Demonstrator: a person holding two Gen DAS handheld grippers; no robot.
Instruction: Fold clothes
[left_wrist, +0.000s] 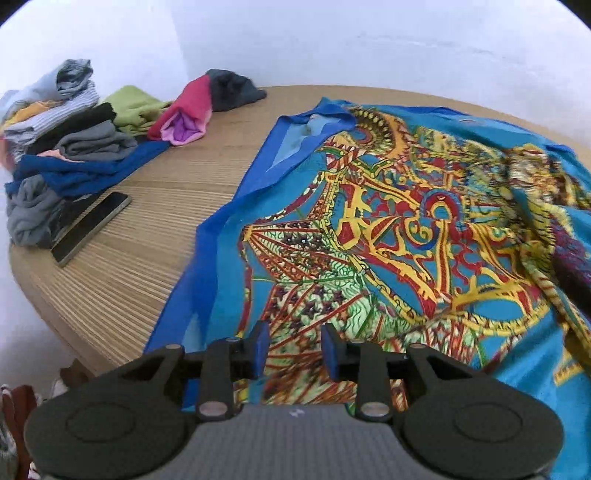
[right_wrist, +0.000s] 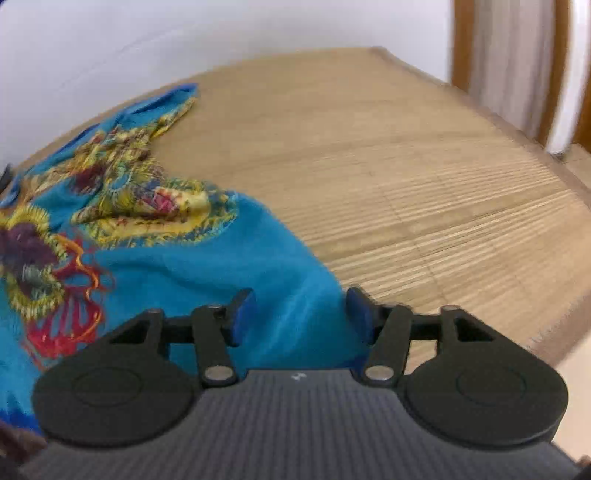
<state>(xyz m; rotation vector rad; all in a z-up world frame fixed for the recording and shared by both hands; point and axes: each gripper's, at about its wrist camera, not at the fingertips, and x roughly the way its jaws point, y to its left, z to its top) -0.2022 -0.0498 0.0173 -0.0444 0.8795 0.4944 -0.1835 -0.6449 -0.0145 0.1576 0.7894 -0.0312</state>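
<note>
The patterned blue garment (left_wrist: 406, 229) is lying spread on the bench (right_wrist: 406, 177) beneath both tongs, left tongs (left_wrist: 294, 350) hovering half-open, right tongs (right_wrist: 300, 314) gaping wide, seemingly straddling its right edge.

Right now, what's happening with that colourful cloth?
A person is folding clothes with a tool in each hand. The patterned blue cloth lies spread, partly rumpled, on the table. The left tool and the right tool hover over its near part, both open, gripping nothing. A clothes pile sits to the left, a phone beside it.
</note>
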